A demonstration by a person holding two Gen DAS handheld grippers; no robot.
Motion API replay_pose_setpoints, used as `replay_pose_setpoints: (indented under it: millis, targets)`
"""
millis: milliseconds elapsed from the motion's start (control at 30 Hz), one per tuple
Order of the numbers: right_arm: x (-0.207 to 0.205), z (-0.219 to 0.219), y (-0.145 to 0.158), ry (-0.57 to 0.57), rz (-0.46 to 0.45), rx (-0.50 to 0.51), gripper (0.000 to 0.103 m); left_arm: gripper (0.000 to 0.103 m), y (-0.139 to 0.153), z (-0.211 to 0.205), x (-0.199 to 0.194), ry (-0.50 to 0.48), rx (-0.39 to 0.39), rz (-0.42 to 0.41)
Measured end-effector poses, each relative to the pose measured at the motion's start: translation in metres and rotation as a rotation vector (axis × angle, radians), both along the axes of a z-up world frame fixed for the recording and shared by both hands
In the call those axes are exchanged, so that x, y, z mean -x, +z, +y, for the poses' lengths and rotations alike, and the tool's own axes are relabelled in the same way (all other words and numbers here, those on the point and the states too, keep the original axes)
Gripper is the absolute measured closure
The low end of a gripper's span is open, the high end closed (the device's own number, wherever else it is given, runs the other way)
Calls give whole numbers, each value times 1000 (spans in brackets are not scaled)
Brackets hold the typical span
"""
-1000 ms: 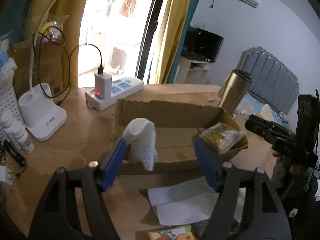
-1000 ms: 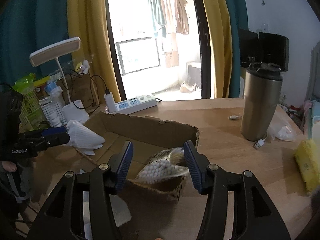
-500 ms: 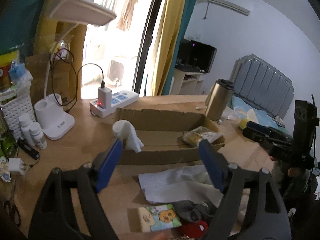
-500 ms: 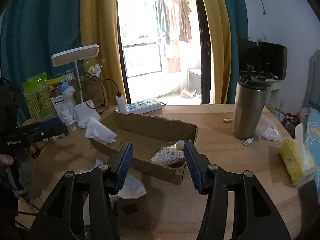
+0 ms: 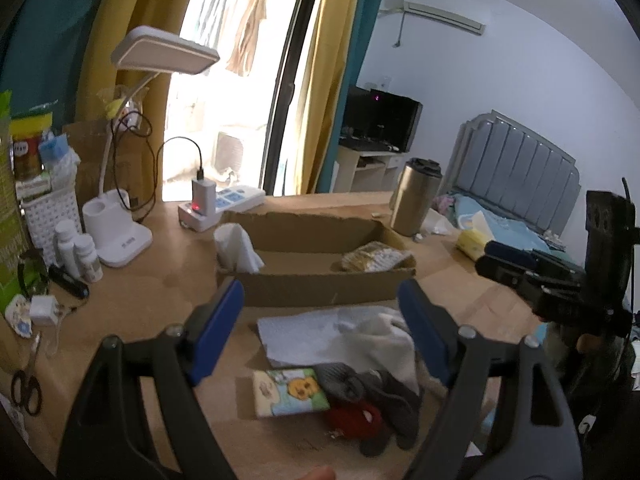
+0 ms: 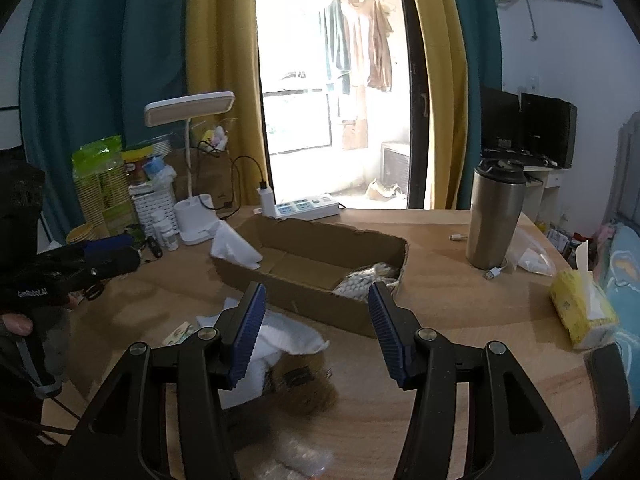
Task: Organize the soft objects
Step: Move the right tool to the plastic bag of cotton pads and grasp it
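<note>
I count two grippers, and nothing sits between the fingers of either. My left gripper [image 5: 322, 316] has its jaws spread wide; they have just been opening, and they are empty. My right gripper [image 6: 316, 312] stands about half apart, also empty.

One cardboard box [image 5: 316, 292] lies on the table [image 6: 460, 312]. It holds two soft things: one white cloth [image 5: 237, 244] draped over its left end wall, and one plastic bag of small white pieces [image 6: 366, 280] in the right end. In front of the box, still on the table, I see one white towel [image 5: 320, 336], one grey sock or glove [image 5: 376, 396], one red soft item [image 5: 354, 416] and one small printed packet [image 5: 290, 392]. Further off stand one steel tumbler [image 6: 494, 216], one desk lamp [image 6: 192, 168], one power strip [image 6: 308, 206] and one yellow tissue pack [image 6: 580, 308].

A second ago the white cloth hung just inside the left fingers; now it rests on the box wall, well clear of them. Both grippers have pulled back from the box, so the pile in front of it has come into view.
</note>
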State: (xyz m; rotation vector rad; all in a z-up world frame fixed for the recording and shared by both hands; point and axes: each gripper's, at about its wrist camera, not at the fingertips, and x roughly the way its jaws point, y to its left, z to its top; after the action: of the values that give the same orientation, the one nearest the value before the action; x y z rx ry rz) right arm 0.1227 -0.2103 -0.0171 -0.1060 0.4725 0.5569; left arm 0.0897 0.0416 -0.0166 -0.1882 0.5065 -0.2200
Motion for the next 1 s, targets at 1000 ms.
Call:
replay_pose_setpoints:
  millis: [1000]
  targets:
    - [32, 33, -73, 104, 192, 86, 46, 21, -73, -6, 29, 5, 115, 198]
